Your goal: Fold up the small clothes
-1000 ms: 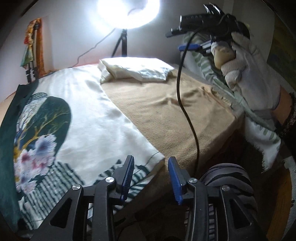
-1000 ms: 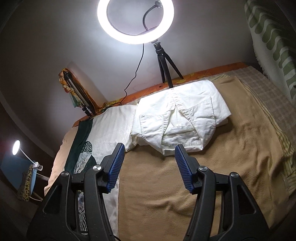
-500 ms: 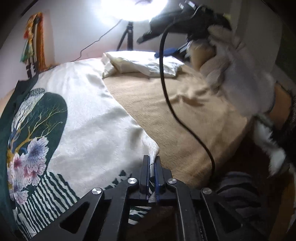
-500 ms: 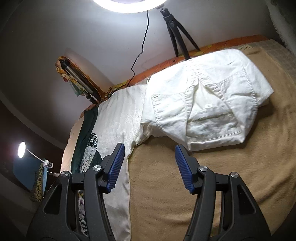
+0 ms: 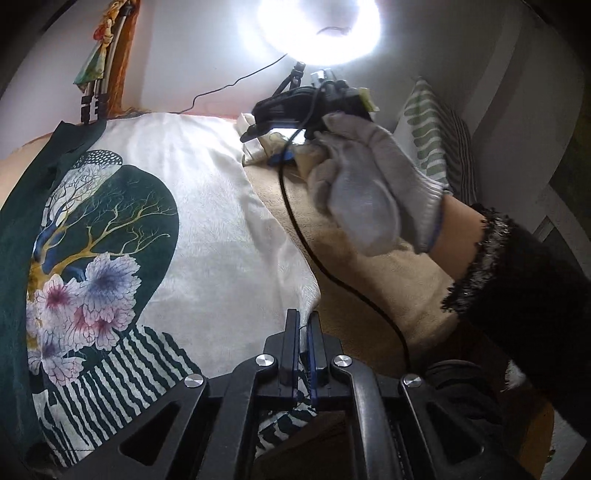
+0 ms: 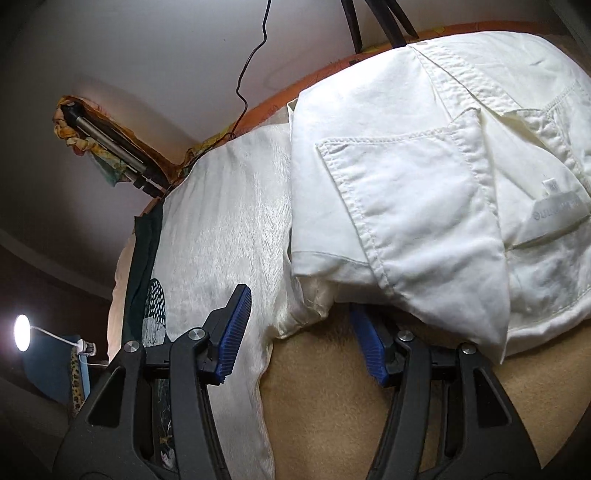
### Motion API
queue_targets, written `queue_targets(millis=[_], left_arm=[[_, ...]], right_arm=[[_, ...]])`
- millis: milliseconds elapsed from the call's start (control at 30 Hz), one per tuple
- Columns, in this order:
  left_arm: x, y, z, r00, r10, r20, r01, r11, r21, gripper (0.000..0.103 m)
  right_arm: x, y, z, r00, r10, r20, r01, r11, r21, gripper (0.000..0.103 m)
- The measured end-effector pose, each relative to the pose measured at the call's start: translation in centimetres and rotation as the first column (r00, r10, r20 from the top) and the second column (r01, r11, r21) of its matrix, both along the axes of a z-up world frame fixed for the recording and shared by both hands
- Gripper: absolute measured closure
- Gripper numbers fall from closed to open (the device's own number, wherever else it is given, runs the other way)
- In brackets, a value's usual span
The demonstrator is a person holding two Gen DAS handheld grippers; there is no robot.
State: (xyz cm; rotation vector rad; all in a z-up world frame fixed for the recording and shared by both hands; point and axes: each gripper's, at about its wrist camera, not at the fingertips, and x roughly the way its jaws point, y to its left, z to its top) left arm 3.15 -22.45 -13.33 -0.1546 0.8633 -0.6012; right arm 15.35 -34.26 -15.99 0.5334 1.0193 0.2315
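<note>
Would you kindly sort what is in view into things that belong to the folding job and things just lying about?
In the job:
- printed cloth
- white shorts
- left gripper, shut on the cloth's corner
- right gripper, open

Lying about:
- ring light
- tan blanket
- striped pillow

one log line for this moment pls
left gripper: shut on printed cloth corner | right gripper: open, at far corner beside white shorts | fold: not begun

White shorts (image 6: 424,206): matt stitched cotton; printed cloth (image 5: 229,229): satiny sheen; blanket (image 6: 351,406): fuzzy.
</note>
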Motion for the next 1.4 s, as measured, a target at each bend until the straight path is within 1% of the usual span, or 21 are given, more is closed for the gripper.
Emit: queue_targets(millis=[67, 100, 133, 167, 267, 333, 400, 433, 567, 700, 933, 1133, 1200, 1300, 1400], left_arm=[[-0.1, 0.1, 0.0, 1.000, 0.000, 0.000, 0.000, 1.000, -0.004, 0.103], [-0.2, 0.2, 0.0, 1.000, 0.002, 0.000, -0.002, 1.000, -0.007, 0.103], [-0.2, 0.4, -0.1, 1.000, 0.004, -0.001, -0.004, 1.000, -0.010, 0.103], [-0.1, 0.4, -0.2, 1.000, 0.005, -0.005, -0.005, 1.000, -0.014, 0.103], [-0.1, 0.9, -0.4, 1.000, 0.012, -0.014, -0.012, 1.000, -0.026, 0.103], [-0.2, 1.5, -0.5, 1.000, 0.020, -0.021, -0.021, 0.999, -0.039, 0.103], [-0.5, 2.1, -0.5, 0.999, 0.031, -0.024, -0.032, 0.998, -0.052, 0.103], [-0.5, 2.4, -0.5, 0.999, 0.036, -0.024, -0.037, 0.998, -0.058, 0.103], [-0.8, 4.4, -0.6, 0.997, 0.061, -0.039, -0.065, 0.994, -0.093, 0.103], [-1.2, 6.4, -0.6, 0.994, 0.092, -0.050, -0.098, 0.988, -0.122, 0.103], [-1.5, 11.4, -0.6, 0.984, 0.163, -0.065, -0.172, 0.973, -0.155, 0.103], [-1.9, 14.9, -0.8, 0.972, 0.225, -0.064, -0.232, 0.963, -0.138, 0.103], [-2.1, 15.4, -1.2, 0.968, 0.244, -0.061, -0.250, 0.962, -0.115, 0.103], [-1.9, 15.7, -2.1, 0.964, 0.251, -0.090, -0.260, 0.960, -0.101, 0.103], [-1.8, 15.9, -2.8, 0.962, 0.253, -0.107, -0.263, 0.960, -0.095, 0.103]], right_arm=[[0.6, 0.3, -0.1, 1.000, -0.015, -0.017, 0.014, 1.000, -0.013, 0.072], [0.9, 0.4, -0.2, 0.999, -0.023, -0.023, 0.022, 1.000, -0.020, 0.078], [1.1, 0.6, -0.2, 0.999, -0.030, -0.025, 0.030, 0.999, -0.028, 0.087], [1.4, 0.8, -0.2, 0.999, -0.034, -0.023, 0.033, 0.999, -0.034, 0.091], [1.7, 1.9, 0.8, 1.000, -0.030, 0.003, 0.030, 0.997, -0.071, 0.097], [1.7, 2.8, 1.9, 0.999, -0.013, 0.034, 0.016, 0.994, -0.104, 0.098], [1.6, 4.2, 3.5, 0.997, 0.029, 0.072, -0.018, 0.990, -0.141, 0.098], [1.6, 5.3, 4.4, 0.994, 0.059, 0.092, -0.042, 0.984, -0.175, 0.098], [1.5, 9.4, 6.9, 0.978, 0.159, 0.131, -0.115, 0.949, -0.293, 0.098], [1.5, 13.7, 7.9, 0.960, 0.242, 0.139, -0.177, 0.913, -0.368, 0.098], [2.4, 21.6, 6.9, 0.929, 0.352, 0.114, -0.268, 0.853, -0.448, 0.098], [3.1, 27.1, 5.0, 0.910, 0.406, 0.079, -0.325, 0.820, -0.472, 0.099], [3.4, 28.3, 4.3, 0.908, 0.415, 0.067, -0.334, 0.810, -0.482, 0.099], [3.9, 29.6, 3.0, 0.906, 0.421, 0.038, -0.353, 0.802, -0.482, 0.099], [4.5, 29.8, 1.8, 0.903, 0.430, -0.014, -0.387, 0.798, -0.463, 0.098]])
